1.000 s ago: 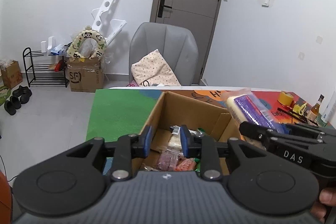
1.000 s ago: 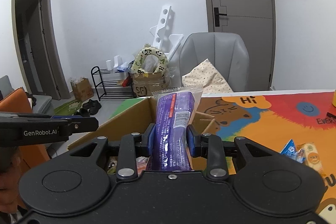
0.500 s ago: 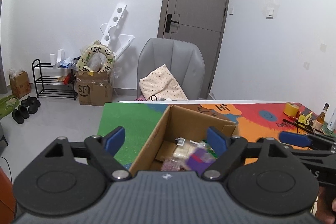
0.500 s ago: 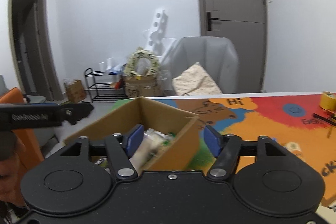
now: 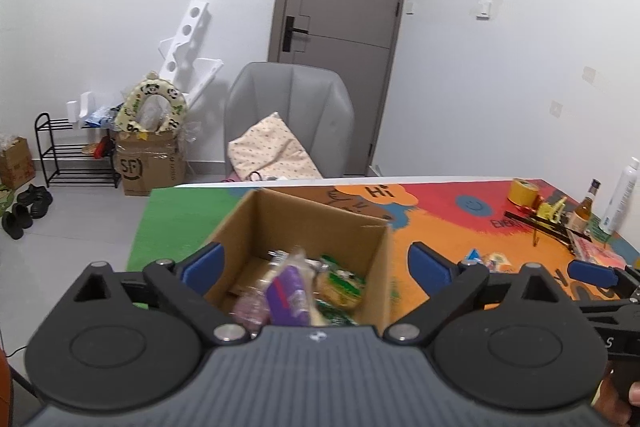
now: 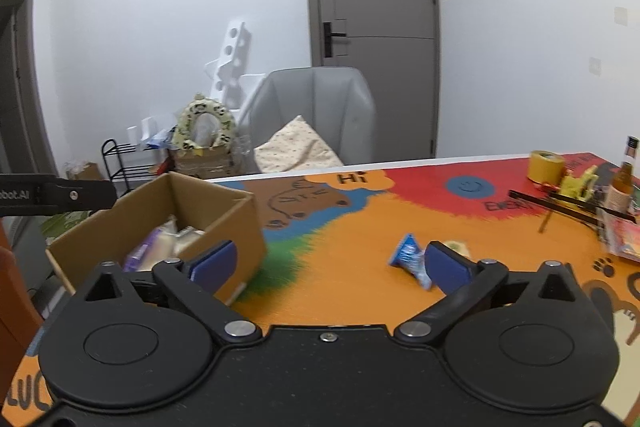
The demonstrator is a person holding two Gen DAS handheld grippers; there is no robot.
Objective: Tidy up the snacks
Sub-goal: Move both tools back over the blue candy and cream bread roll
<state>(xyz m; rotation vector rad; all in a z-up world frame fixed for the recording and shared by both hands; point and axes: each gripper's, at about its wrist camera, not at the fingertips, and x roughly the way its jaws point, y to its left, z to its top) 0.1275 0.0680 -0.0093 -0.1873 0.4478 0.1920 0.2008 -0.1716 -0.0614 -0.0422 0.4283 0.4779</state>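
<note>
An open cardboard box stands on the colourful mat and holds several snack packs, with a long purple pack lying on top. My left gripper is open and empty, just above the box's near side. My right gripper is open and empty, over the mat to the right of the box. A blue snack packet and a pale packet lie loose on the mat, just ahead of my right gripper's right finger.
At the table's right end are a yellow tape roll, a small brown bottle, a white spray can, black sticks and a red packet. A grey chair with a cushion stands behind the table.
My right gripper opened and let the purple pack drop into the box, then swung right over the mat. My left gripper opened wide, lifted and drew back slightly.
</note>
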